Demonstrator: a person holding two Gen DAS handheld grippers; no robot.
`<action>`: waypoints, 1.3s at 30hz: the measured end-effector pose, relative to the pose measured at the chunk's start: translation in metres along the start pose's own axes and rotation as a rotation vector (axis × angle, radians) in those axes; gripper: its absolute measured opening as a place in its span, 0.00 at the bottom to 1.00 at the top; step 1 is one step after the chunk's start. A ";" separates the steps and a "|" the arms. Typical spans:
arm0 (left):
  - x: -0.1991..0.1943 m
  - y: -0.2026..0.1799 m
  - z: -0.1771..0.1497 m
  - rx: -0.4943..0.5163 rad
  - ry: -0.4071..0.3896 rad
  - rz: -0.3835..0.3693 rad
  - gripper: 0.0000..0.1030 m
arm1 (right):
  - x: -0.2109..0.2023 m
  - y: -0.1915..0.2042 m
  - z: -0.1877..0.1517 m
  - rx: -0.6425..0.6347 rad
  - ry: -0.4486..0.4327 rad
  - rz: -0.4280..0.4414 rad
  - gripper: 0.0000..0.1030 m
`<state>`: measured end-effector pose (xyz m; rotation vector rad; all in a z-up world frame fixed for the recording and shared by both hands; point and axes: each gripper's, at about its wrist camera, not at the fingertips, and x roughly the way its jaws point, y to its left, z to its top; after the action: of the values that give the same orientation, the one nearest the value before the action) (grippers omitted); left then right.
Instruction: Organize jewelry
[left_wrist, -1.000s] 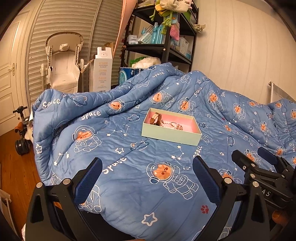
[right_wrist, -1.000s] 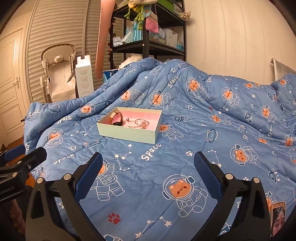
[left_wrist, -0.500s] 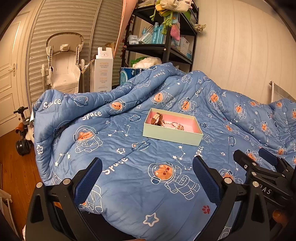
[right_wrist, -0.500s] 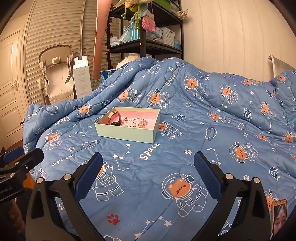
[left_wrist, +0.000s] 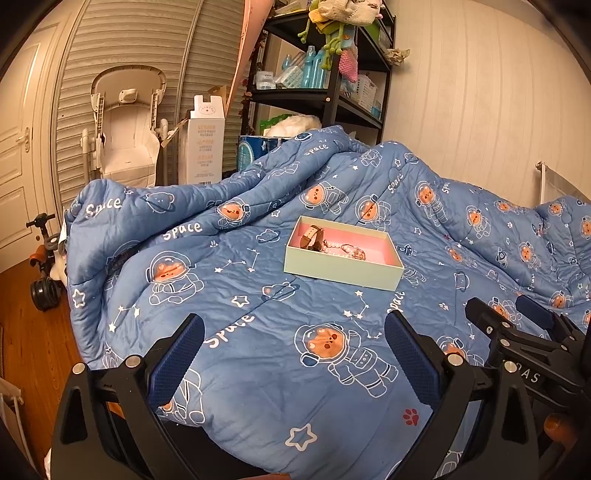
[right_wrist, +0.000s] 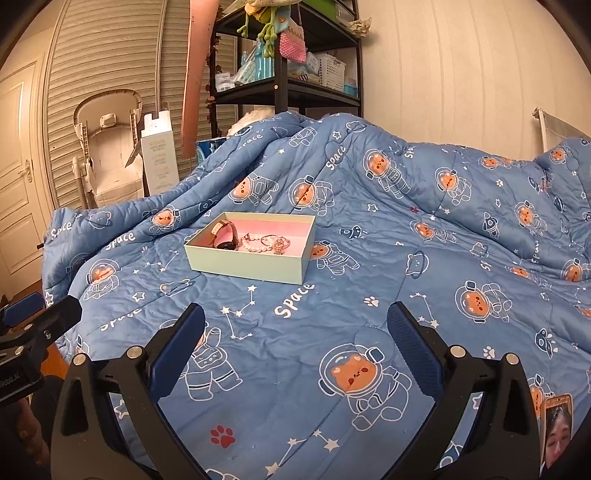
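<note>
Warm indoor light. Blue space-print quilt (left_wrist: 258, 332) covers bed. Cream paneled wall (left_wrist: 480, 92) right, louvered closet doors (left_wrist: 147, 44) left, black shelving unit (left_wrist: 332, 99) between. Wood floor (left_wrist: 26, 350); white baby seat (left_wrist: 125, 129) by doors.

The near wall of the pale green, pink-lined cardboard box (left_wrist: 341, 267) hides the lower part of the brown-strapped watch (left_wrist: 313, 238) and beaded bracelets (right_wrist: 264, 243), too small to count. A phone with an orange case (right_wrist: 555, 424) at the blue space-print quilt's (right_wrist: 369, 314) near right corner is cut off.
</note>
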<state>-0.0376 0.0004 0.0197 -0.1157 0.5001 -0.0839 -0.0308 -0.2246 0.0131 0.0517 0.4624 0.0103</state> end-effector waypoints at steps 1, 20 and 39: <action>0.000 0.000 0.000 -0.001 0.000 0.000 0.93 | 0.000 0.001 0.000 -0.003 -0.002 0.000 0.94; -0.001 -0.001 -0.001 0.006 0.008 0.015 0.93 | 0.000 0.003 -0.001 -0.011 0.003 0.002 0.94; 0.005 -0.004 -0.005 0.022 0.030 0.028 0.93 | 0.001 0.006 -0.003 -0.021 0.013 0.009 0.94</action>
<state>-0.0361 -0.0045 0.0138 -0.0864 0.5305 -0.0634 -0.0310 -0.2187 0.0104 0.0331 0.4747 0.0248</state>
